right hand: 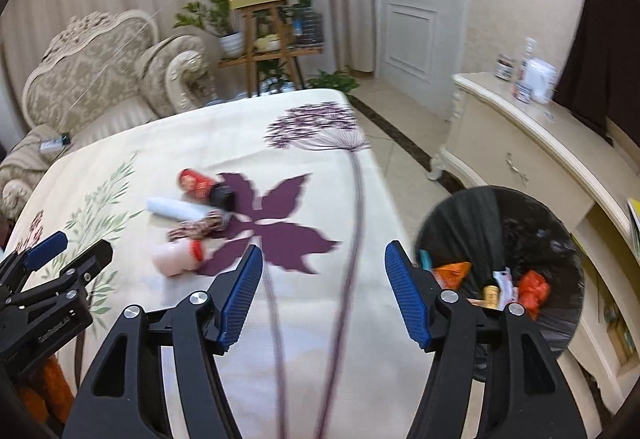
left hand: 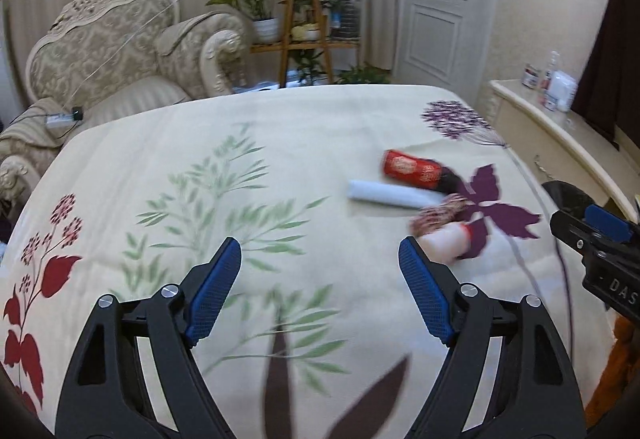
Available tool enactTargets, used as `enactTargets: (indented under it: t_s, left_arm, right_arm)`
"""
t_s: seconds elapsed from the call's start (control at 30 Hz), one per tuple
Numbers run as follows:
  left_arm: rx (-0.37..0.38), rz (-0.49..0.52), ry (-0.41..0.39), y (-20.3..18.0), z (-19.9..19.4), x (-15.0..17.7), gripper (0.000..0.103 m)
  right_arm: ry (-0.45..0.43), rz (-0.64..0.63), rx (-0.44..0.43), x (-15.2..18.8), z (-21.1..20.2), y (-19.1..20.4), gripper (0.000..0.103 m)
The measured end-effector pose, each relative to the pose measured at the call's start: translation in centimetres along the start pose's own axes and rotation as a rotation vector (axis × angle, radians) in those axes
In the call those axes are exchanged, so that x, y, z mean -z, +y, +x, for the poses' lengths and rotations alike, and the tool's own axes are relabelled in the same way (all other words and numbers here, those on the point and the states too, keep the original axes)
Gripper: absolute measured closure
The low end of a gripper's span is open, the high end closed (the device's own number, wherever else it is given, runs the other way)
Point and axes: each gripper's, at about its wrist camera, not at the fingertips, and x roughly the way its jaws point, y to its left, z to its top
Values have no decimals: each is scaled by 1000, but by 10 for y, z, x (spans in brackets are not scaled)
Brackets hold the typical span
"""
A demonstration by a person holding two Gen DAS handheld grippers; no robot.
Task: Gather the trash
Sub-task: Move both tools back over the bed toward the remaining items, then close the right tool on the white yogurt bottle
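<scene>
Trash lies on a floral cloth-covered table (left hand: pixel 280 127) (right hand: pixel 240 127): a red can (left hand: pixel 412 168) (right hand: pixel 196 183), a white tube (left hand: pixel 384 194) (right hand: pixel 174 209), a patterned wrapper (left hand: pixel 438 214) (right hand: pixel 198 228) and a small pale bottle with a red neck (left hand: pixel 446 241) (right hand: pixel 176 257). My left gripper (left hand: pixel 320 259) is open and empty, left of the pile. My right gripper (right hand: pixel 324 265) is open and empty, right of the pile, next to a black-lined bin (right hand: pixel 500 223) that holds several pieces of trash.
A cream armchair (left hand: pixel 120 55) stands behind the table on the left. A wooden plant stand (left hand: pixel 304 27) with boxes is at the back. A cream cabinet (right hand: pixel 540 159) with bottles runs along the right wall, behind the bin.
</scene>
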Motion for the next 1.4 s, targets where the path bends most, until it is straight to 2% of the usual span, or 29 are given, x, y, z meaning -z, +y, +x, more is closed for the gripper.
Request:
enactTargets:
  t_s: [0.17, 0.37, 0.77, 0.93, 0.97, 1.17, 1.4]
  left_arm:
    - [-37, -31, 11, 25, 1, 6, 23]
    - [-68, -55, 22, 47, 2, 11, 23]
    - [-88, -86, 35, 65, 6, 13, 23]
    - [-81, -92, 38, 65, 8, 11, 23]
    - [-80, -93, 38, 65, 9, 11, 23]
    - [-78, -90, 40, 63, 11, 10, 23]
    - [-76, -89, 40, 62, 11, 10, 23]
  right_arm:
    - [18, -41, -48, -2, 7, 28, 34]
    - [31, -88, -77, -3, 15, 54, 34]
    - [73, -146, -98, -3, 37, 83, 34]
    - [91, -170, -101, -3, 44, 89, 43]
    - [96, -173, -102, -3, 45, 90, 48]
    - [109, -180, -107, 0, 48, 90, 62]
    - [108, -176, -109, 2, 48, 86, 62]
